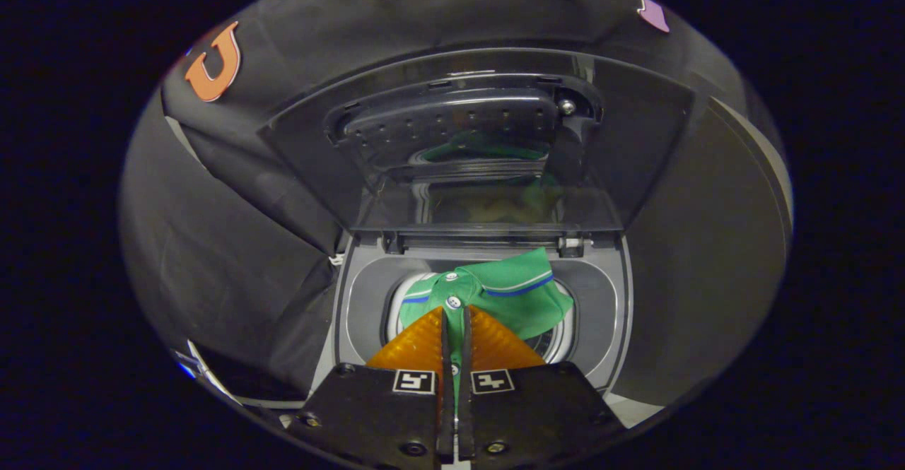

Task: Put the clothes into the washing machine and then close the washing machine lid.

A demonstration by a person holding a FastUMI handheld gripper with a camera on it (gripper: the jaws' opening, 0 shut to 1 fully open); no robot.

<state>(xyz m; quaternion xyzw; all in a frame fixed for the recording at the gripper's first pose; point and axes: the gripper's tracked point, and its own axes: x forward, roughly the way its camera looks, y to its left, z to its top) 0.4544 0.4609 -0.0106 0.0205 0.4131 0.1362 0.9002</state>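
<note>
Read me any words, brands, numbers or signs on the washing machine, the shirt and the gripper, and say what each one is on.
Washing machine and its raised lid: no readable text.
Green shirt, pinched between the closed fingers of the gripper over the drum: no text.
Gripper body: two square black-and-white markers, which are patterns, not words.

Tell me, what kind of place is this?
Probably a laundry corner set up in a booth. A top-loading washing machine stands with its lid raised, black cloth hangs around it, and the fingers pinch a green shirt over the drum.
</note>
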